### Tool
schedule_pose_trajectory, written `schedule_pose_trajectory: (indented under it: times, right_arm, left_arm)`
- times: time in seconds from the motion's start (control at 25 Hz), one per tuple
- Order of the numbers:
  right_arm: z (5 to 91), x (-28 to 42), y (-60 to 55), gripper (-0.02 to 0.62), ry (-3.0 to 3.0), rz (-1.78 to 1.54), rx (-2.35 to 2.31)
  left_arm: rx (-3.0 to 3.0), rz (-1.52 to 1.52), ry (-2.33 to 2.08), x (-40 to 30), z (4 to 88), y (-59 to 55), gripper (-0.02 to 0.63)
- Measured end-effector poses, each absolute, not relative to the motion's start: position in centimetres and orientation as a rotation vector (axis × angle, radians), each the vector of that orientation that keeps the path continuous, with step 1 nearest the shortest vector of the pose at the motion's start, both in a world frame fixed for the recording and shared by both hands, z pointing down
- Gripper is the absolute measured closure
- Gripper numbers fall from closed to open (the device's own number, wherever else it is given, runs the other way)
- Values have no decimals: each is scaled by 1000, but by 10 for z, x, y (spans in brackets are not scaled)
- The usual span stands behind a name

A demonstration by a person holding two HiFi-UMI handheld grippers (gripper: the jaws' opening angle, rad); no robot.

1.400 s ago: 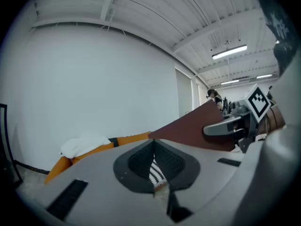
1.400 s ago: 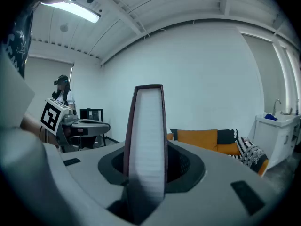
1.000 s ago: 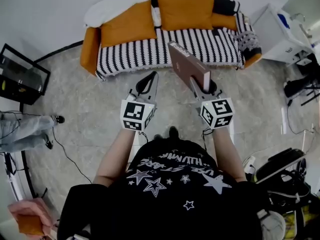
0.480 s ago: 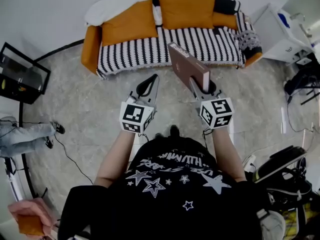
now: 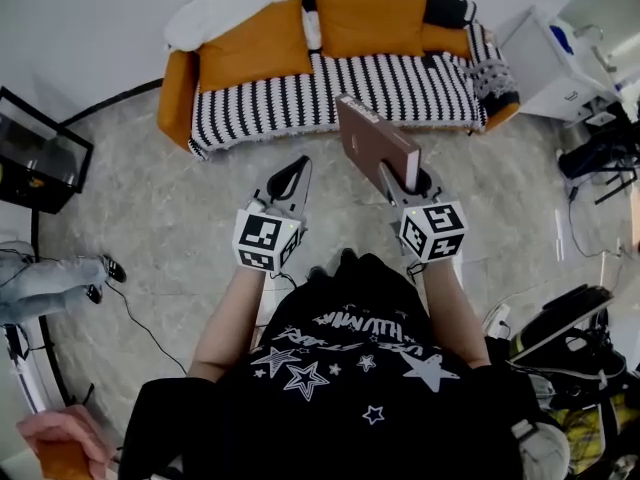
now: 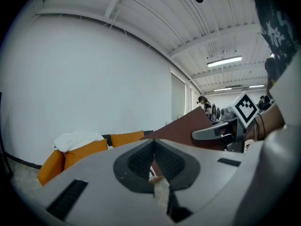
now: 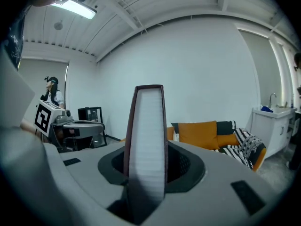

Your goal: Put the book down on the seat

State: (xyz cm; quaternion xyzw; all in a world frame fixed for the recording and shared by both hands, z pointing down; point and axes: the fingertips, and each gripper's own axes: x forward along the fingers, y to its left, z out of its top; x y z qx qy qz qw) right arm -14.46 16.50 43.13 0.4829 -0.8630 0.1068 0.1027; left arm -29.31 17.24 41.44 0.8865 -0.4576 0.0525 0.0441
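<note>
A brown hardcover book (image 5: 374,141) stands on edge in my right gripper (image 5: 401,180), which is shut on its lower end. It hangs above the grey floor, short of the sofa's striped seat (image 5: 340,88). In the right gripper view the book's white page edge (image 7: 147,135) rises upright between the jaws, with the sofa (image 7: 207,133) behind. My left gripper (image 5: 288,176) hovers beside it on the left, shut and holding nothing. The left gripper view shows its pads (image 6: 141,160) meeting, the book (image 6: 186,130) to the right and the sofa (image 6: 87,147) beyond.
Orange cushions (image 5: 255,46) and a white blanket (image 5: 225,10) lie along the sofa back. A white sink cabinet (image 5: 555,63) stands at the right, a black glass stand (image 5: 40,153) at the left. A bystander's legs (image 5: 50,280) and cables are on the floor at left; a chair (image 5: 565,333) sits at right.
Both grippers have shifted slightly and sunk a little, the book still upright in the right one. The bystander's legs at the left have moved farther toward the picture's edge.
</note>
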Motion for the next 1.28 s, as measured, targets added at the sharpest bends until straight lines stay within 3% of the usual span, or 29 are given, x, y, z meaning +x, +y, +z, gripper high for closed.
schedule_pose_trajectory:
  times: [0.64,1.28]
  right_arm:
    - [461,-122,98,440,-2573,411,1352]
    - [463,-30,-19,440,-2586,504,1420]
  left_arm:
    - [2648,187,-1431,-275,435,118,597]
    - [2658,264,-1415,-201,432,-11,597]
